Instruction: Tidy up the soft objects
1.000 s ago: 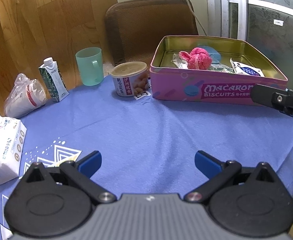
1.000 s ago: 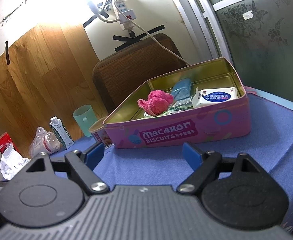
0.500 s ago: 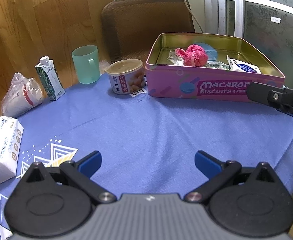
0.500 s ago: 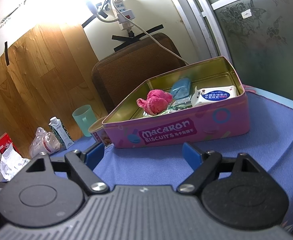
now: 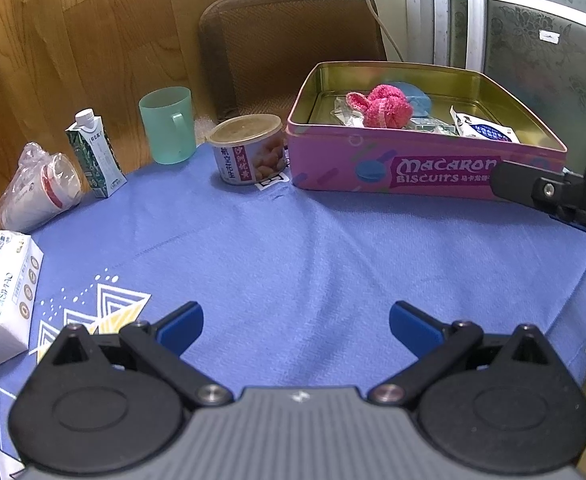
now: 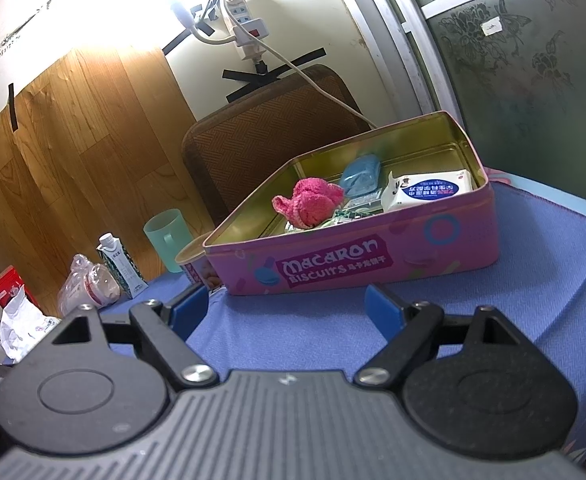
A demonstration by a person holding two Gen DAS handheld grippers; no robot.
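Cloth (image 5: 381, 106): soft, light, knitted; lies in tin (image 5: 421, 160), 1 o'clock.
Hold: pinch bunched top.
Left gripper (image 5: 295, 326): released, empty.
Right gripper (image 6: 287, 306): released, empty.

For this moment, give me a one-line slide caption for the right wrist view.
Open right gripper faces the pink biscuit tin holding a pink knitted item.

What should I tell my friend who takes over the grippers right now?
Left hand-held gripper: open, empty, above the blue tablecloth.
Right hand-held gripper: open, empty, pointing at the pink tin.
In the tin: pink knitted thing, blue pouch, white tissue pack.
Still on the cloth: white soft pack at the left edge, bagged cups.
Left to do, probably: put the soft pack away.
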